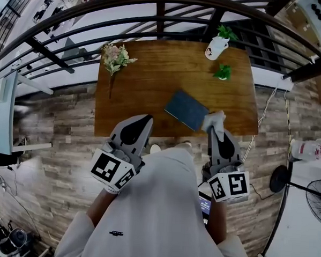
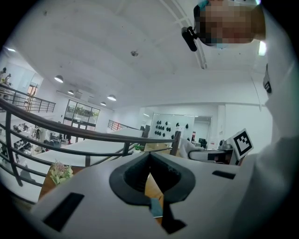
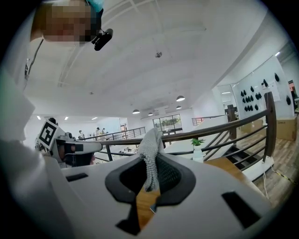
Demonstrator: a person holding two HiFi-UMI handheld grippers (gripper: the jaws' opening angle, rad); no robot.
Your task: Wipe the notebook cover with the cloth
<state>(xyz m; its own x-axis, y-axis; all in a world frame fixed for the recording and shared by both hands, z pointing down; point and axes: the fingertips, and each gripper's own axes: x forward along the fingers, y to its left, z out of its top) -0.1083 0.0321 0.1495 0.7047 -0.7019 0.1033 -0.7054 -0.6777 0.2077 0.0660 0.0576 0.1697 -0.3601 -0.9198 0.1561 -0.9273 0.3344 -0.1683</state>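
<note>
On the left, my left claw (image 1: 143, 120) is closed with nothing in it, its tips meeting over the near edge of the wooden surface (image 1: 152, 82). Its own view gives little: through the dark padded opening I see only a strip of wood grain and a sliver of blue. The claw's grey body hides part of the near edge of the surface from the head camera.

Farther back, near the left edge of the surface, lies a small bunch of pale flowers (image 1: 115, 57), its stem pointing toward me.

The notebook (image 1: 185, 109) lies right of centre, turned at an angle to the edges of the surface. Its cover is plain, matte, dark slate-blue, flat and closed. Its near right corner is hidden behind the cloth (image 1: 215, 120), so I cannot tell whether the two touch.

The cloth is light grey with a nubby, knitted texture. My right claw (image 1: 214, 129) is clamped on it, and a bunched end stands out past the tips.

At the back right, a white pot (image 1: 217, 47) holding greenery sits tilted, and a small green plant (image 1: 223, 72) is just beside it.
</note>
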